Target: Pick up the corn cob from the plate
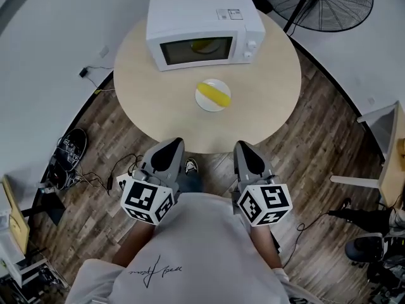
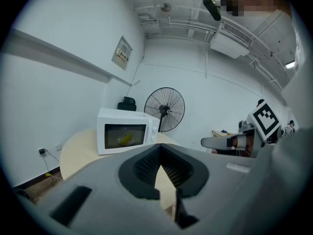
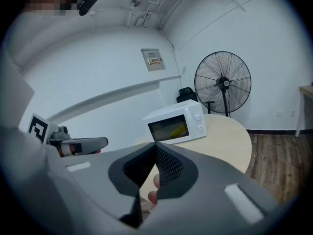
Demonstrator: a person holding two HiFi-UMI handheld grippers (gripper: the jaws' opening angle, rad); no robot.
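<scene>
Right now the corn cob (image 1: 214, 94) lies on the small white plate (image 1: 201, 102), slanting from the upper left to the lower right, a little above the middle of the head view. The plate sits on the round pale table (image 1: 272, 87), just below the white microwave (image 1: 202, 27), which stands toward the table's top edge. A yellow shape (image 1: 204, 44) shows in the microwave's window; I cannot tell whether it is inside or a reflection.

Neither claw is anywhere near the cob. Both hang low in the frame, off the table's near edge and over the wooden floor (image 1: 329, 144), close in front of the person's grey shirt (image 1: 202, 252). The left gripper (image 1: 169, 145) sits at lower left and the right gripper (image 1: 245, 147) at lower right, side by side and apart from each other, both pointing up the frame toward the table.

Seen along its own jaws, the left claw is closed tip to tip with nothing caught in it; only the table top shows through the wedge beneath the tips. The right claw is likewise pressed together and empty, with the person's fingers (image 3: 156, 182) visible through the gap under its pads.

A black standing fan (image 1: 329, 2) is at the upper right, beyond the table. Loose cables (image 1: 82, 170) trail over the floor at the left.
</scene>
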